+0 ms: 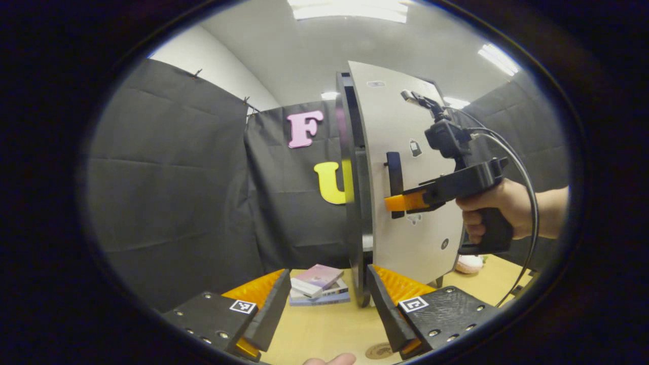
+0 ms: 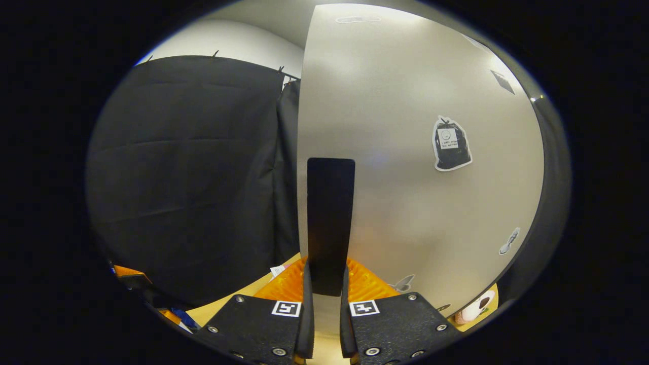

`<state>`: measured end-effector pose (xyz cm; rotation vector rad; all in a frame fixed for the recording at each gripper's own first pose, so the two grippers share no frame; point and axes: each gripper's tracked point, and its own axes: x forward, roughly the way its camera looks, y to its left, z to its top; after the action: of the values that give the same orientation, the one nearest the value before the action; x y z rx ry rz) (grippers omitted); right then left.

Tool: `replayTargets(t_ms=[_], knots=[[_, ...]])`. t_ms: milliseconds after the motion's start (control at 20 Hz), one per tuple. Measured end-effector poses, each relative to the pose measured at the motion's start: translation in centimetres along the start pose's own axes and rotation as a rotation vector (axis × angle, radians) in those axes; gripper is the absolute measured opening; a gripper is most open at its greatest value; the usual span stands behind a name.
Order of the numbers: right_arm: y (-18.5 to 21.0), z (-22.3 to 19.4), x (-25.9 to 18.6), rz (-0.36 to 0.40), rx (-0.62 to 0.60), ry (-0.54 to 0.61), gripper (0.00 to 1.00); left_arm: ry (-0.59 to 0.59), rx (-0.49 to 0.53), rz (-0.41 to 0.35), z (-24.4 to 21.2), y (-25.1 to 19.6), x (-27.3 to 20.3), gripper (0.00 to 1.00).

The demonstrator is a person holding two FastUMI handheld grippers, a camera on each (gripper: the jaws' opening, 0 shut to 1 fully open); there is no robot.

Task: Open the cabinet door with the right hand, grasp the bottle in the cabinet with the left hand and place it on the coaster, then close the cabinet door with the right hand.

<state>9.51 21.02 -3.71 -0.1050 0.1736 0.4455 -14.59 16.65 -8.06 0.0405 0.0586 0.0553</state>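
Gripping the door handle (image 2: pixel 330 223), right claw (image 2: pixel 327 284).

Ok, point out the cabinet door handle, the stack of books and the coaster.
cabinet door handle (image 2: pixel 329 223): right gripper view, middle of the dark vertical bar.
stack of books (image 1: pixel 318 280): left gripper view, cover of the top book.
coaster (image 1: pixel 379 350): left gripper view, visible round edge on the table.
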Motion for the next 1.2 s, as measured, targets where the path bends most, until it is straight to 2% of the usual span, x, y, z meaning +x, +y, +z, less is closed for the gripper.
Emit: replayTargets(t_ms=[50,100,150,250,300,350,400,500,550,600,750,800,900,950,1100,1150,1200], knots=[[0.0,-0.1,-0.3,0.004,-0.008,0.007,0.21,-0.011,-0.001,-0.018,0.1,-0.2,0.7,0.91],[-0.1,-0.1,-0.6,0.010,-0.016,0.013,0.20,-0.009,0.005,-0.026,0.1,-0.4,1.5,0.86],[-0.1,-0.2,-0.8,0.015,-0.017,0.018,0.19,-0.009,0.012,-0.026,0.0,-0.9,2.2,0.90],[0.1,-0.2,-1.5,0.034,-0.010,0.015,0.20,-0.046,0.005,-0.009,1.4,-1.2,2.8,0.91],[0.2,-0.1,-1.9,0.047,-0.011,0.007,0.21,-0.069,-0.002,-0.011,2.4,-1.6,3.1,0.86],[0.2,0.0,-2.1,0.060,-0.014,-0.001,0.21,-0.087,0.005,-0.008,3.2,-2.2,3.0,0.91],[0.2,0.2,-2.5,0.075,-0.012,-0.007,0.21,-0.091,0.021,0.009,3.6,-2.2,3.0,0.90],[0.5,0.0,-2.4,0.107,-0.008,-0.008,0.21,-0.083,0.034,0.043,4.1,-2.4,2.6,0.90],[0.6,-0.1,-2.3,0.122,-0.005,-0.007,0.21,-0.079,0.026,0.043,4.1,-3.0,2.7,0.86],[0.7,-0.1,-2.3,0.138,-0.004,-0.007,0.21,-0.073,0.023,0.039,4.2,-3.7,3.0,0.90],[0.8,0.3,-2.5,0.181,-0.003,-0.005,0.20,-0.063,0.024,0.067,4.7,-5.0,2.8,0.90],[0.8,0.3,-2.6,0.198,-0.004,-0.009,0.20,-0.059,0.015,0.070,4.8,-5.7,2.8,0.86],[0.9,0.5,-2.7,0.230,0.008,-0.025,0.21,-0.046,0.012,0.057,4.7,-7.6,3.0,0.86],[0.8,0.4,-2.7,0.239,0.013,-0.029,0.21,-0.042,0.018,0.053,4.9,-8.3,3.1,0.90],[0.6,0.6,-2.8,0.239,0.019,-0.036,0.20,-0.036,0.002,0.035,5.5,-10.2,3.3,0.91],[0.7,0.5,-2.6,0.231,0.018,-0.034,0.20,-0.032,-0.009,0.030,5.6,-11.0,3.5,0.86],[0.7,0.5,-2.6,0.218,0.013,-0.034,0.20,-0.028,-0.012,0.035,5.6,-11.5,3.6,0.86]])
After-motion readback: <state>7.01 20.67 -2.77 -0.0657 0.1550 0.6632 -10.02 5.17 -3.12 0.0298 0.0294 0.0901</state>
